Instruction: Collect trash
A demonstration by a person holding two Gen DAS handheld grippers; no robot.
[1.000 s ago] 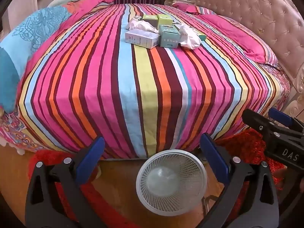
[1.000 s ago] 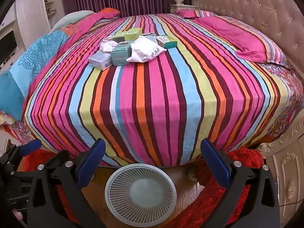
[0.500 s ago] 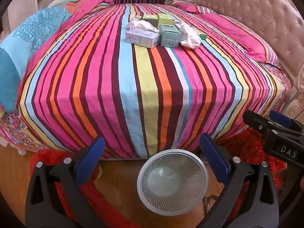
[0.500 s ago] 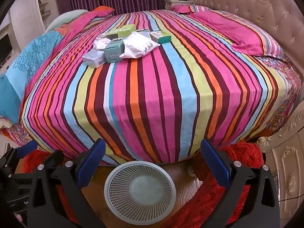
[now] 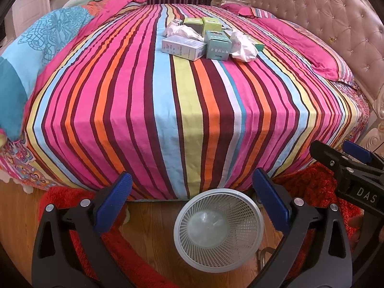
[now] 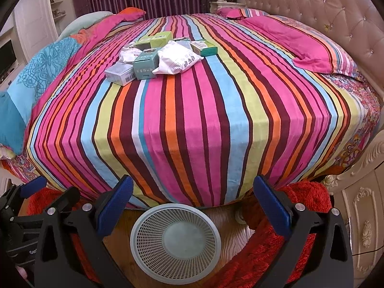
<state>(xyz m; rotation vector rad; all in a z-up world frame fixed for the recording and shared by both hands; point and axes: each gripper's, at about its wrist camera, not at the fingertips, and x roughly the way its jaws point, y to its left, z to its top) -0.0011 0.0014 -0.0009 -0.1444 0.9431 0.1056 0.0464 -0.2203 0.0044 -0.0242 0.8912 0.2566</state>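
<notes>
Striped sheets in pink, orange, blue and yellow cover the bed [image 5: 192, 110]. Far back on it sits a small heap of trash: little boxes [image 5: 217, 44] and crumpled white wrappers [image 5: 242, 45] all touching each other. On the wood floor at the foot of the bed stands a white basket [image 6: 148, 247]. The left gripper [image 5: 192, 192] and the right gripper [image 6: 193, 192] both hang above the basket, jaws spread wide with nothing in them

Both views are bright and evenly lit, with soft, weak shadows. The fisheye lens bends the bed [image 5: 192, 100] strongly, and the corners are black. Focus is sharp.
</notes>
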